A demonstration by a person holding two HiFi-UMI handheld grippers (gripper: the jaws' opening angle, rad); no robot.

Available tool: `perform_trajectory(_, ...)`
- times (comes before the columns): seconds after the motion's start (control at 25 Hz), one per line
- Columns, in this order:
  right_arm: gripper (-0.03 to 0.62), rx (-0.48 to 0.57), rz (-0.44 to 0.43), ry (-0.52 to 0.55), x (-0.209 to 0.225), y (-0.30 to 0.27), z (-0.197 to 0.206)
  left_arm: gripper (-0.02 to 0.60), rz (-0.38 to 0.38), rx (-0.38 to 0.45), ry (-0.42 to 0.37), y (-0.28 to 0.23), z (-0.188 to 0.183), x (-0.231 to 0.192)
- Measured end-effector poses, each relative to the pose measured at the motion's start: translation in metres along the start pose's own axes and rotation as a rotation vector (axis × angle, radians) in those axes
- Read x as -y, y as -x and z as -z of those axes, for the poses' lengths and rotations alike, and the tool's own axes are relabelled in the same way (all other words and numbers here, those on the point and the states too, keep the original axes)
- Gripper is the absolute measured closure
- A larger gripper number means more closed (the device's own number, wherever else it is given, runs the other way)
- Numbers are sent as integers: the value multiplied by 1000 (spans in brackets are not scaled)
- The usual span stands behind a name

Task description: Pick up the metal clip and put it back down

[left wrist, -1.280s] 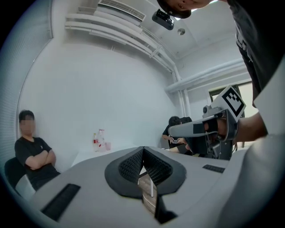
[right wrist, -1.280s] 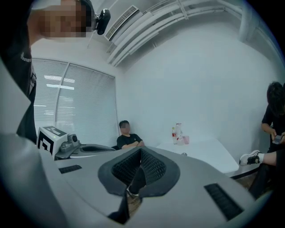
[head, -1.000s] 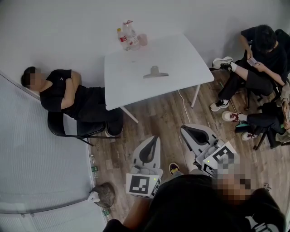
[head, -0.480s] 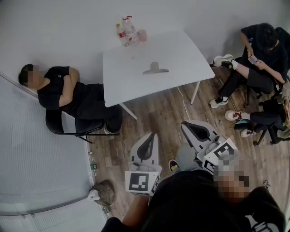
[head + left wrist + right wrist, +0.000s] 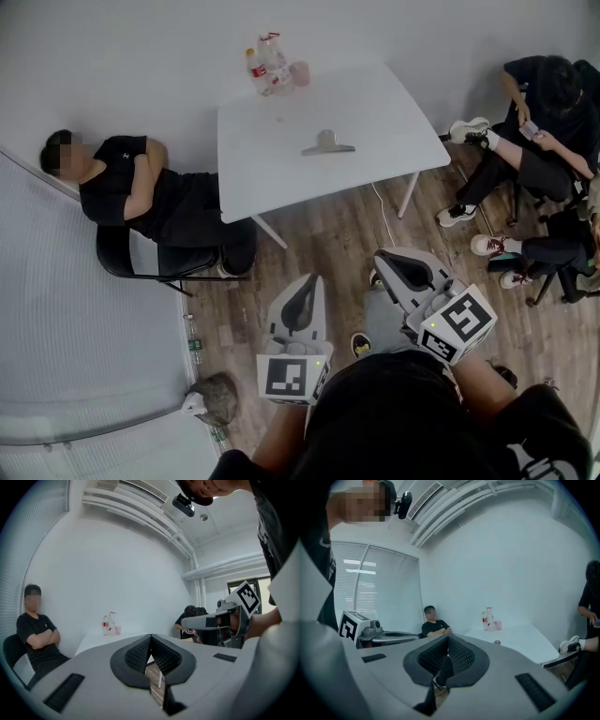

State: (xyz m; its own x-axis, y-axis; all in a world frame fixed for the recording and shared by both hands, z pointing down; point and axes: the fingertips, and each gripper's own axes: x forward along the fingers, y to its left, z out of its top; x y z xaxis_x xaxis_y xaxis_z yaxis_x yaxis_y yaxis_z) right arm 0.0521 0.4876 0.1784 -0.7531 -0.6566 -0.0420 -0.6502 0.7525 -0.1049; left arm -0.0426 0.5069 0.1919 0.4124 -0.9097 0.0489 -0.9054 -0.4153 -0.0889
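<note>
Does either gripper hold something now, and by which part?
Nothing is held. The left gripper and right gripper both have jaws together, empty; the metal clip lies on the white table.

White table [image 5: 281,178] at upper centre, two bottles [image 5: 265,67] and a pink cup [image 5: 300,73] at its far edge. Person with folded arms [image 5: 131,192] seated left; another person [image 5: 539,122] seated upper right. Wooden floor [image 5: 328,239].
</note>
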Motion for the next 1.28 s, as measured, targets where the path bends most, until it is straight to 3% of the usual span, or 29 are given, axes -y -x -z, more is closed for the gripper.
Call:
perform_trajectory(0.56,574,1,-20,-6,49,-49,-8,560,-4,-20,-23,-61,-9,-30)
perform_trajectory(1.28,576,-43,6,-44,189,-143,-5,560,12,-98,-8,-213,0,-85)
